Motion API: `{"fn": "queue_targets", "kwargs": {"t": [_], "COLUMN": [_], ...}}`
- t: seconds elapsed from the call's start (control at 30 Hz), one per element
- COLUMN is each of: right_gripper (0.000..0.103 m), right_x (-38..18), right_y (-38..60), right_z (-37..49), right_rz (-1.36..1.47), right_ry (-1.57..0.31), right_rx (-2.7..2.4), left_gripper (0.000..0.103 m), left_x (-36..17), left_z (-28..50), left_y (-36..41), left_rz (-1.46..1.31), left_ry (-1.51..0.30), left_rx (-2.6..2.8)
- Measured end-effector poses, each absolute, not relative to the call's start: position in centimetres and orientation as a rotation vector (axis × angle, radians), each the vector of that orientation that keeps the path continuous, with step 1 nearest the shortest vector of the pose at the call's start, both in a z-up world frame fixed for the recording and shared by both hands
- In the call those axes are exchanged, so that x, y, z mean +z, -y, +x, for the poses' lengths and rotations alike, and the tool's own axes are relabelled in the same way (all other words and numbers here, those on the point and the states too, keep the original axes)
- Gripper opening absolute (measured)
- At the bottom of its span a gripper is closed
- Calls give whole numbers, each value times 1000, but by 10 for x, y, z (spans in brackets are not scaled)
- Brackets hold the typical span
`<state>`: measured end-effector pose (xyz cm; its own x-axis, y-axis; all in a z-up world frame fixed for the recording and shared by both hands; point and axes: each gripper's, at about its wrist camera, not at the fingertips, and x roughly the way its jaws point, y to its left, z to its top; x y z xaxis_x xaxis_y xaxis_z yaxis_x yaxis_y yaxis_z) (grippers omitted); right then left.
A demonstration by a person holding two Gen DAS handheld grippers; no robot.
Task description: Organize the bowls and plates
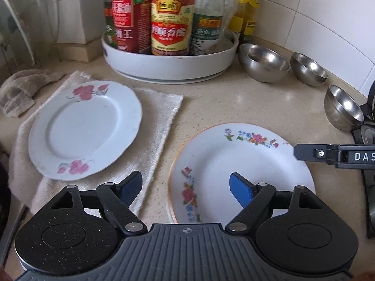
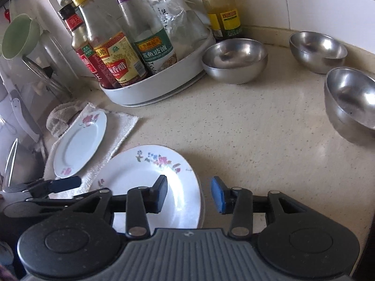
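A white plate with small coloured flowers (image 1: pixel 234 159) (image 2: pixel 140 178) lies on the beige counter. My left gripper (image 1: pixel 185 186) stands open, with the plate's left rim between its fingers. My right gripper (image 2: pixel 189 193) is open too and straddles the plate's right rim, one finger over the plate and one over the counter. A second plate with pink flowers (image 1: pixel 84 128) (image 2: pixel 79 145) rests on a white towel (image 1: pixel 164 117) to the left. Three steel bowls (image 1: pixel 264 61) (image 1: pixel 309 69) (image 1: pixel 342 110) stand apart along the back right.
A round white tray (image 1: pixel 168 68) full of sauce bottles stands at the back by the tiled wall. A crumpled brown cloth (image 1: pixel 21 89) lies far left. A green cup (image 2: pixel 18 37) hangs at the left. A dark stove edge (image 1: pixel 368 187) borders the right.
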<state>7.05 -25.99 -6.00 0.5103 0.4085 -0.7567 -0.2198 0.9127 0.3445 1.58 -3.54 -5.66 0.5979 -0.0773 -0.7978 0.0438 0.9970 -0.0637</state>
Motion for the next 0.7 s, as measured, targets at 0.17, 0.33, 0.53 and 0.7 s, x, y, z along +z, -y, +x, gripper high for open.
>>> {"fn": "queue_targets", "kwargs": {"t": [0.17, 0.33, 0.53, 0.7], "right_gripper": [61, 62, 62, 62], "right_x": [-63, -69, -74, -75], "right_y": [269, 270, 270, 279], "right_z": [68, 67, 68, 68], "right_rz": [203, 221, 237, 259], "right_ry": [-973, -993, -1013, -1012], "right_rx": [351, 358, 358, 327], "left_gripper": [87, 91, 94, 98], "left_x": [-63, -76, -80, -82], "left_z": [5, 3, 7, 16], "left_y": [27, 24, 36, 56], "left_rz": [-57, -89, -78, -66], "left_ry": [-952, -991, -993, -992], "left_rx": [-63, -79, -145, -199]}}
